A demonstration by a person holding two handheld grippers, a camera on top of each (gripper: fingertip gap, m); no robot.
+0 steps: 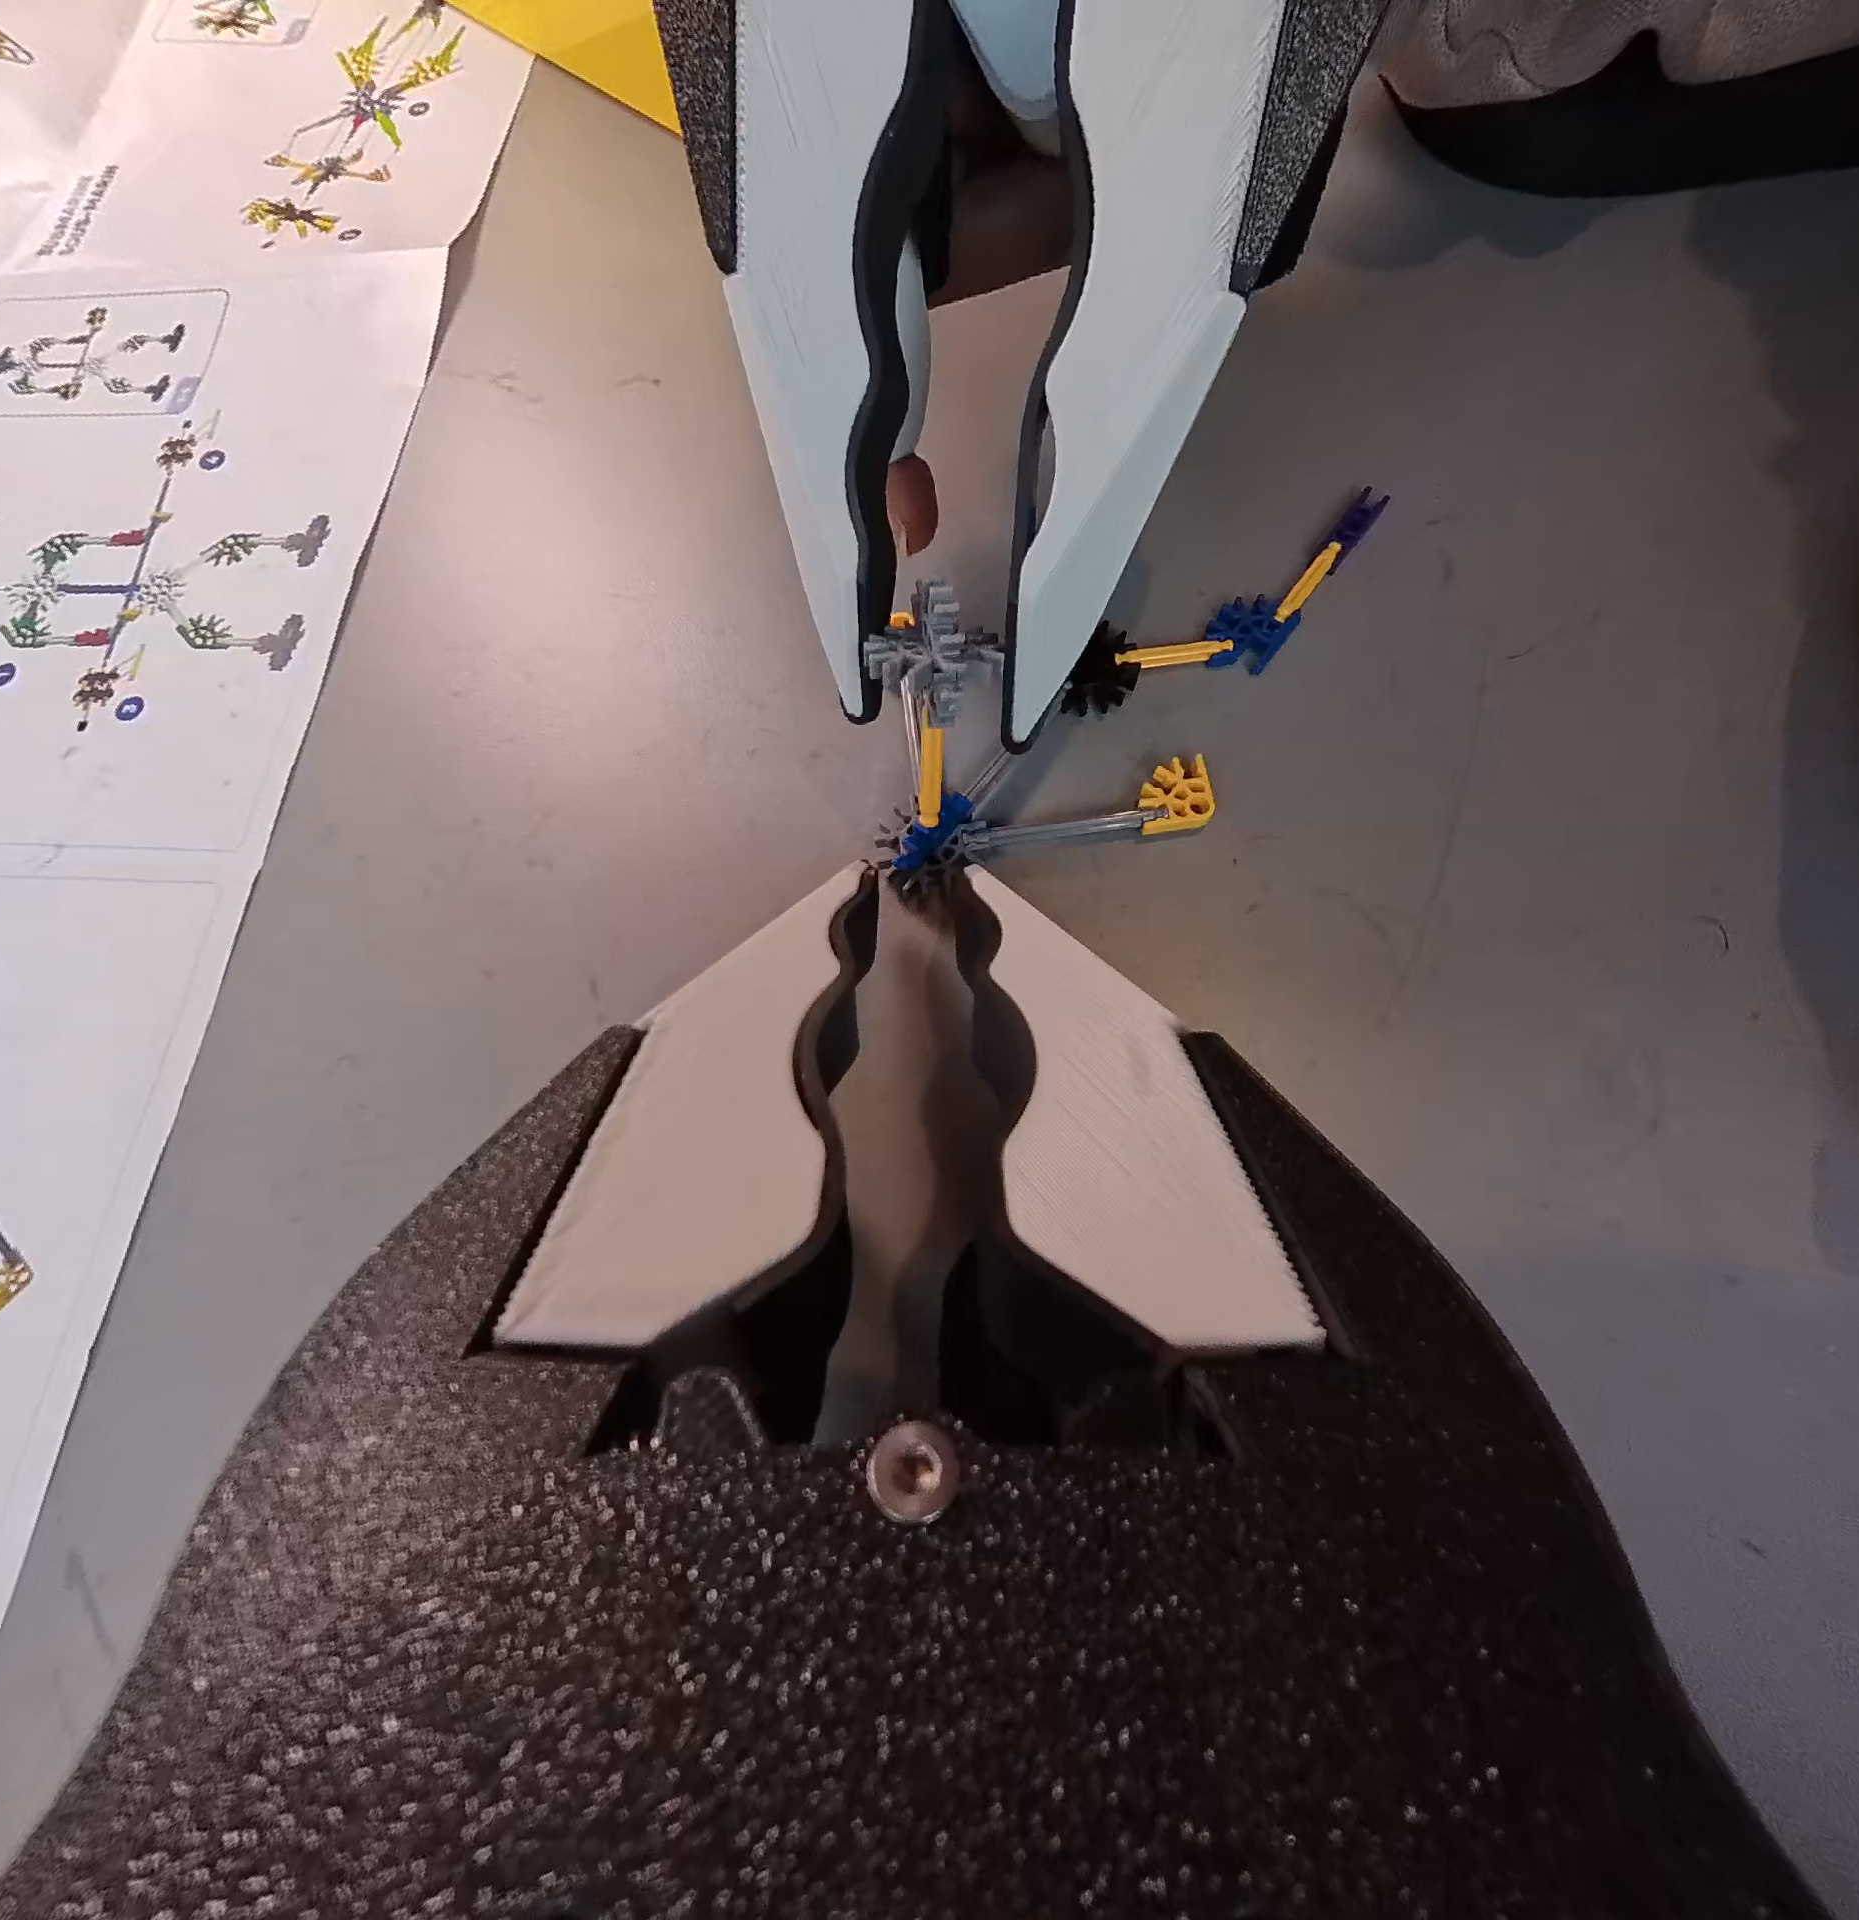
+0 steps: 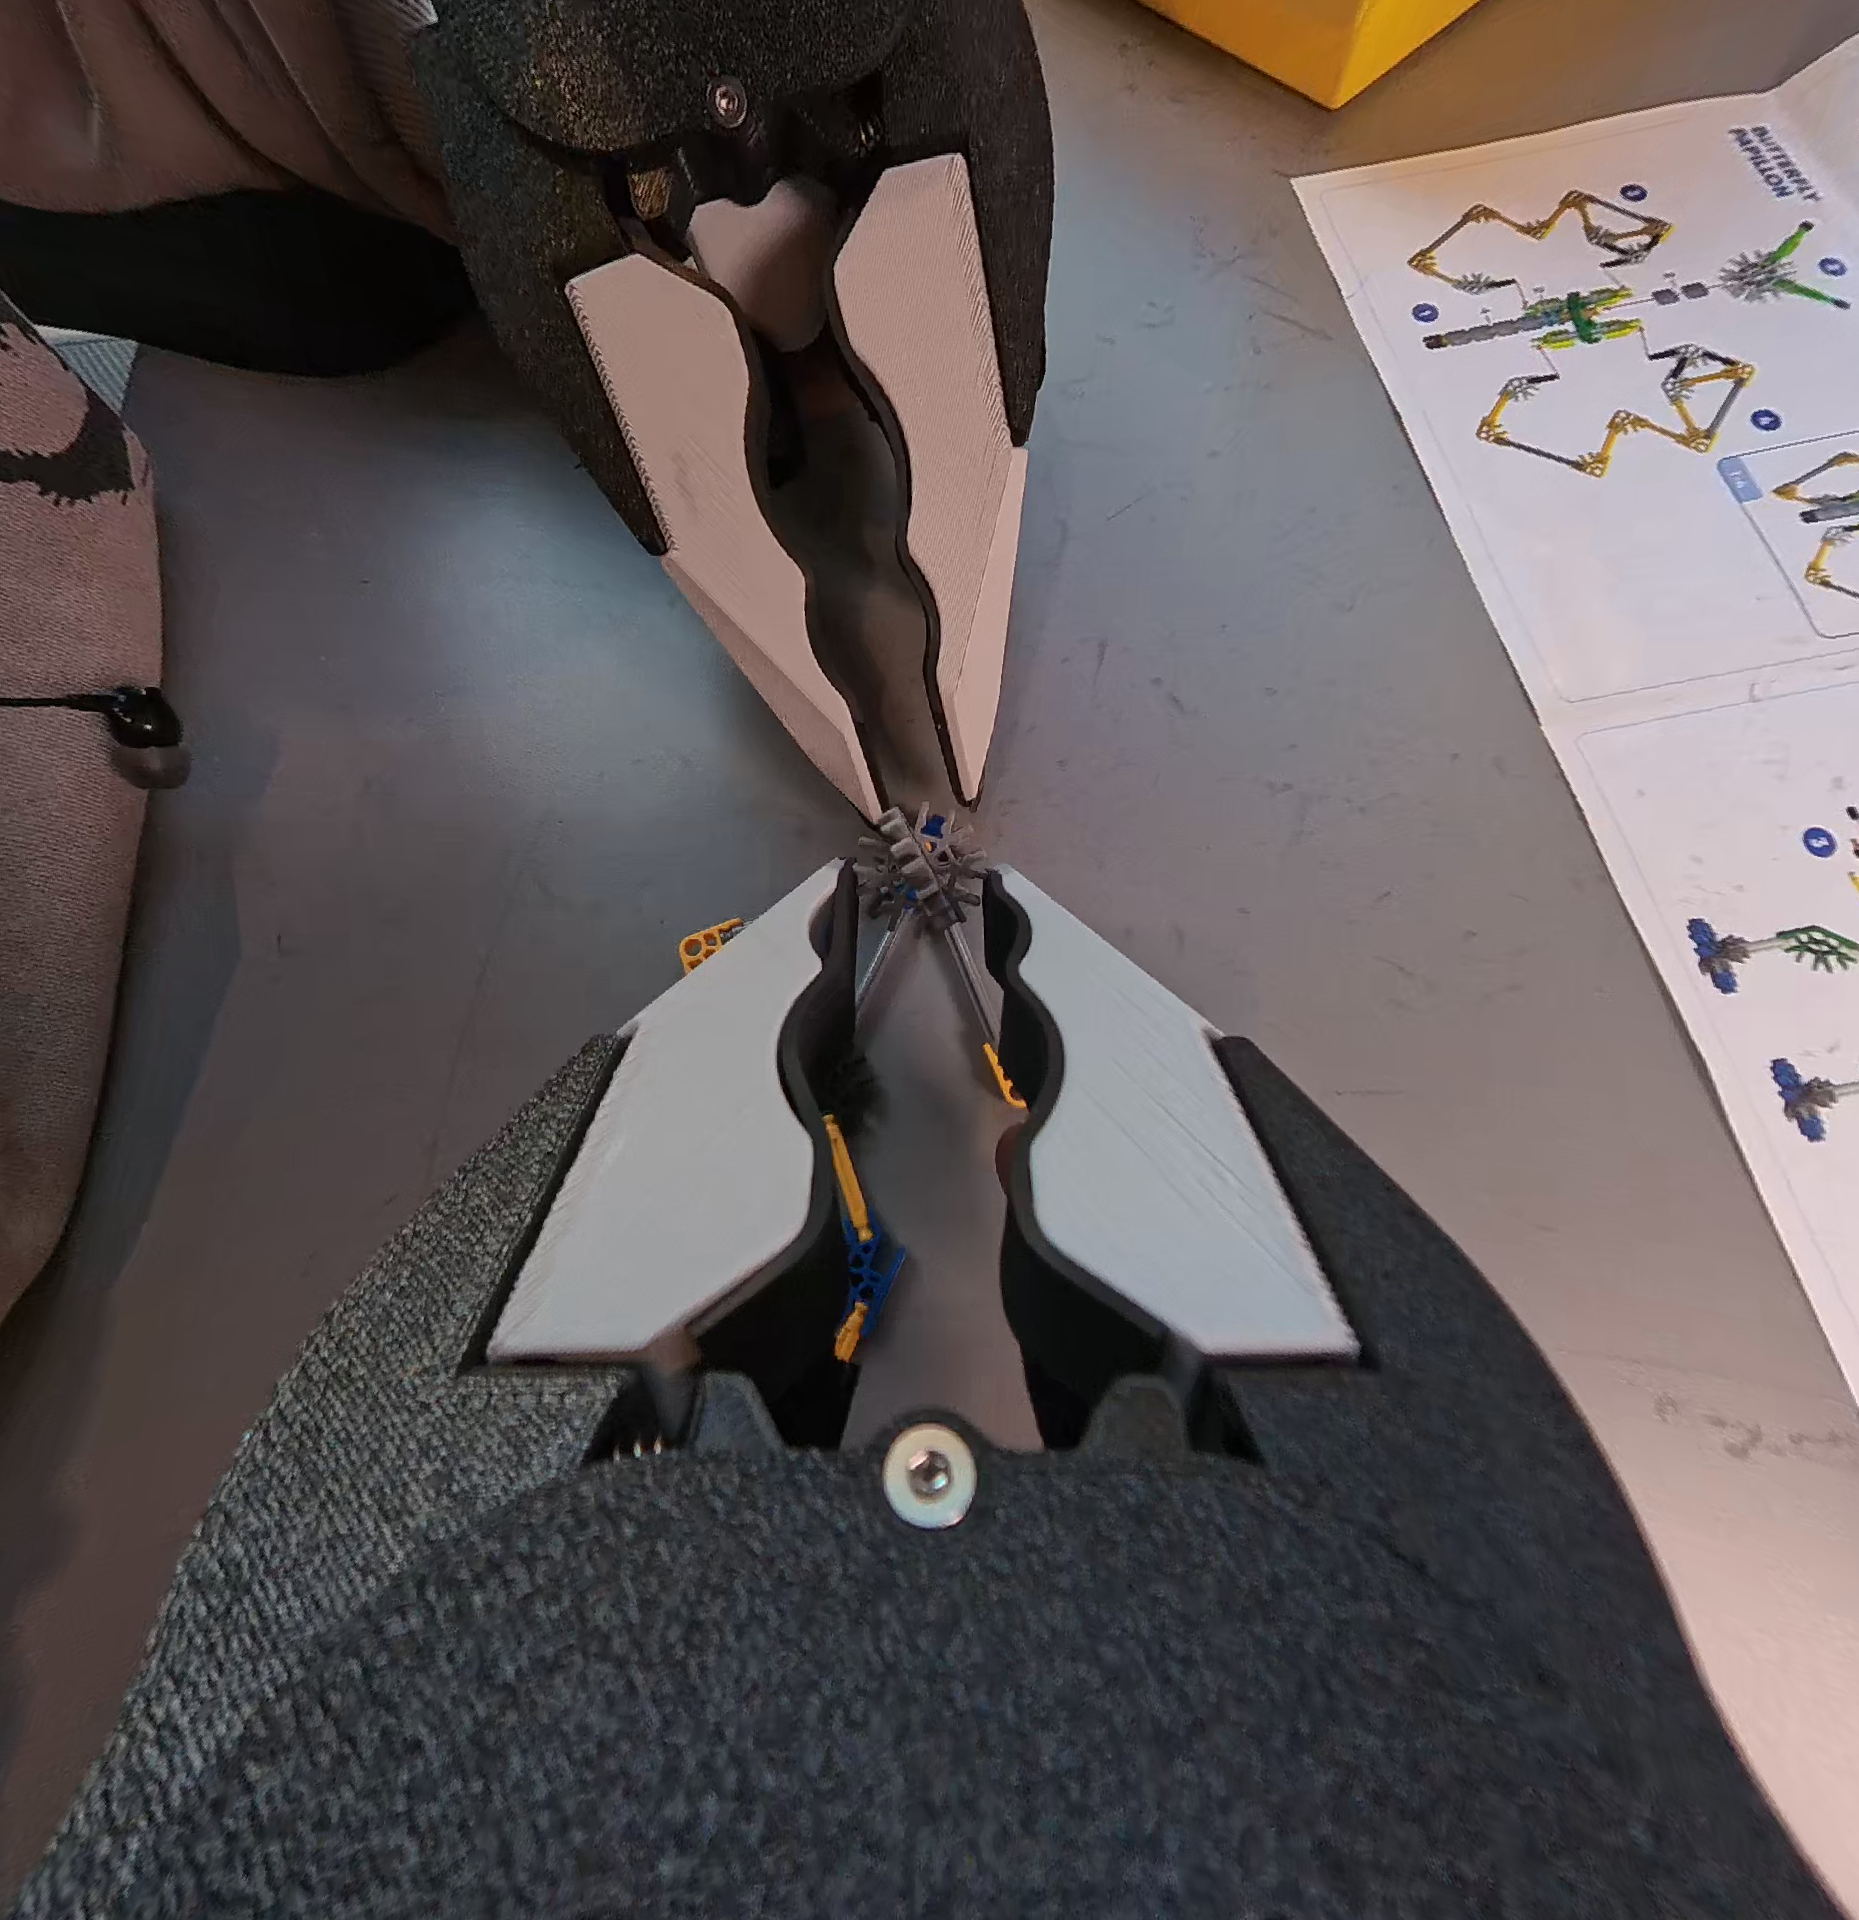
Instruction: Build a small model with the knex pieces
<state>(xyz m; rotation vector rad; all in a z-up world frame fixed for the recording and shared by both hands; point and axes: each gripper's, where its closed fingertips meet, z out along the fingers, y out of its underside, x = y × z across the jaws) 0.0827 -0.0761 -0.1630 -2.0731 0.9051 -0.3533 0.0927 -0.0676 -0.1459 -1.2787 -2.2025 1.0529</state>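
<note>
Centrally, the left claw (image 1: 917, 871) is seen clenched on a small hub of blue and dark grey connectors (image 1: 930, 840) at one end of a toy rod-and-connector assembly. Its white fingers nearly meet at the tips, with the hub pinched between them. Facing it, the right claw (image 2: 920, 883) is closed around a grey snowflake-shaped connector (image 2: 920, 864), which is gripped between its two fingertips. The two claws are pointed at each other, tip to tip, with the assembly between them.

The two hubs are joined by a short yellow rod (image 1: 932, 764) and thin grey rods. From the blue hub a grey rod is extended sideways to a yellow fan-shaped connector (image 1: 1180, 795). A black toothed connector (image 1: 1096, 681) is seen just beside one finger of the right claw, and from it a yellow rod is run to a blue connector (image 1: 1249, 629), then on to a purple end piece (image 1: 1356, 520). Whether these outer pieces are resting on the grey bench (image 1: 1424, 1039) or held just above it cannot be told.

Farther out, a folded instruction sheet (image 1: 177, 520) with coloured building diagrams is laid flat on the bench. A yellow box (image 2: 1320, 42) is visible beyond it. A sleeve (image 2: 52, 831) is seen at the edge of the right wrist view.
</note>
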